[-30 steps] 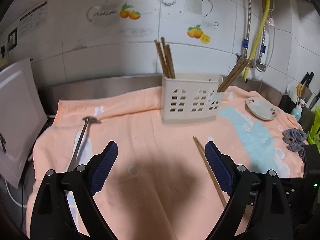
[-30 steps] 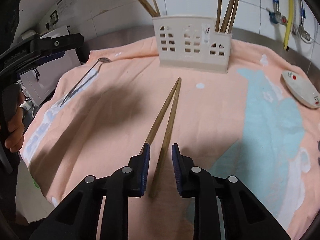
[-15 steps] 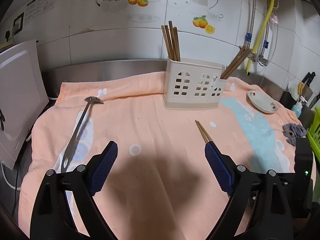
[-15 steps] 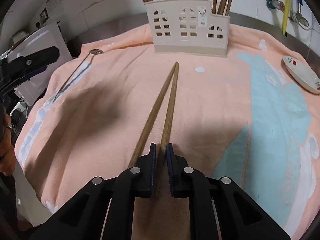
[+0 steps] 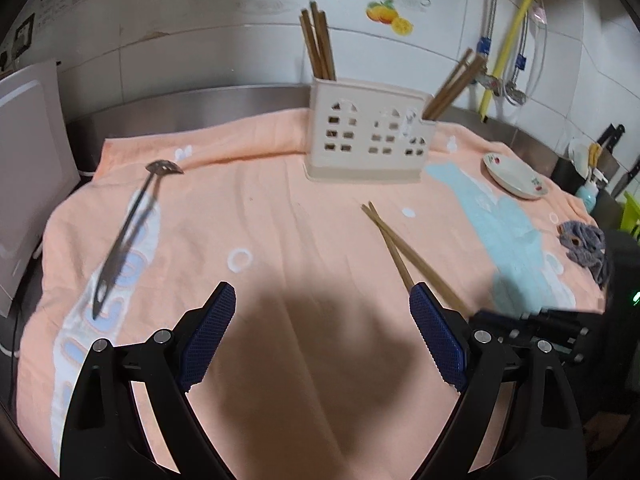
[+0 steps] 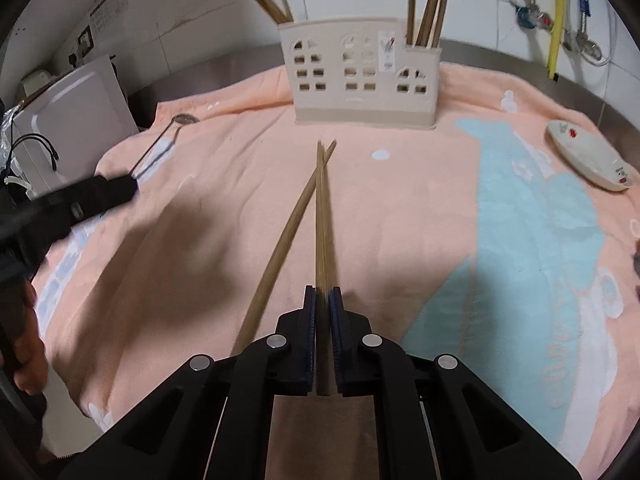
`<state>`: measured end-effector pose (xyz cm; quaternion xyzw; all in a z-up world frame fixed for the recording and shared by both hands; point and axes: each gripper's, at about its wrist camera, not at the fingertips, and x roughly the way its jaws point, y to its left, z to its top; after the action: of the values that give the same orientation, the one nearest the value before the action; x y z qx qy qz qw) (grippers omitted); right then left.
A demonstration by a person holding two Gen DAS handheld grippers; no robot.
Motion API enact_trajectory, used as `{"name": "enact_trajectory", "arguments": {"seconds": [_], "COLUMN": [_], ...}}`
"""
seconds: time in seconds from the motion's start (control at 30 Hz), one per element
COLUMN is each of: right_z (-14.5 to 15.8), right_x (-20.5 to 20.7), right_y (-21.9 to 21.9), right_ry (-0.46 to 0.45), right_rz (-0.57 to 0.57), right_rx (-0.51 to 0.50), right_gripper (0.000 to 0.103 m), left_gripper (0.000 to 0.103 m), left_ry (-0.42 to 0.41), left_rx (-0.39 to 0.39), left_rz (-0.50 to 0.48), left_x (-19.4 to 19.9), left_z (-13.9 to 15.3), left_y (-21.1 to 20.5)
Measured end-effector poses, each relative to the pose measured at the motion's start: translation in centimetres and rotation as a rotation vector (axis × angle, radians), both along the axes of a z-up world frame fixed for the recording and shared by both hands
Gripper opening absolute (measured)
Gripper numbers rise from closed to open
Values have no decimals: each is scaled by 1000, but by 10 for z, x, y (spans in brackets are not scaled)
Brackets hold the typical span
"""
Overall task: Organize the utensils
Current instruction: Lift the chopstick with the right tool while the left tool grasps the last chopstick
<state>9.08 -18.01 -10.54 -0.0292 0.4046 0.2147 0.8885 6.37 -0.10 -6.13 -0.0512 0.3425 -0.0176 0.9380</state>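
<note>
Surface: a peach-orange towel (image 5: 280, 216) with a pale blue whale print covered the steel counter (image 5: 180, 100), wrinkled toward the back edge.
Room: white tiled wall (image 5: 200, 52) with fruit decals; a yellow hose (image 5: 508, 40) and metal pipes hung at the right.
Holder: the cream utensil caddy (image 6: 360, 76) stood at the back of the towel, with chopsticks upright in both of its end compartments.
Right tongs: my right gripper (image 6: 322, 336) was pressed together on 1 chopstick (image 6: 321, 216), its tip pointing at the caddy.
Other chopstick: a 2nd chopstick (image 6: 280, 248) crossed the held one near the tips and ran down beside my left finger; I cannot tell whether it was gripped.
Left tongs: my left gripper (image 5: 320, 332) hung spread wide above the towel, holding nothing.
Ladle: a metal strainer spoon (image 5: 128, 232) lay on the towel's left side.
Dish: a small white saucer (image 5: 514, 176) sat at the right, near a grey rag (image 5: 584, 244).
</note>
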Motion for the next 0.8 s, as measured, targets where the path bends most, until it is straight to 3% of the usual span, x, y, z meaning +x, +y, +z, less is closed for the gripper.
{"name": "enact_trajectory", "arguments": {"seconds": [0.2,0.5,0.8], "right_z": [25,62,80], "right_x": [-6,-12,-14], "right_y": [-17,-37,-46], "right_ry": [-72,-184,-237], "right_rz": [-10,-11,-9], "right_rx": [23,34,49], "right_gripper": [7,7,7], "left_gripper": [85,55,26], "left_ry": [42,110,168], "left_rx": [-15,-33,-73], "left_rz": [-74,-189,-211], "left_x": [0,10,23], "left_z": [-16,-38,-54], "left_y": [-26,-66,-80]}}
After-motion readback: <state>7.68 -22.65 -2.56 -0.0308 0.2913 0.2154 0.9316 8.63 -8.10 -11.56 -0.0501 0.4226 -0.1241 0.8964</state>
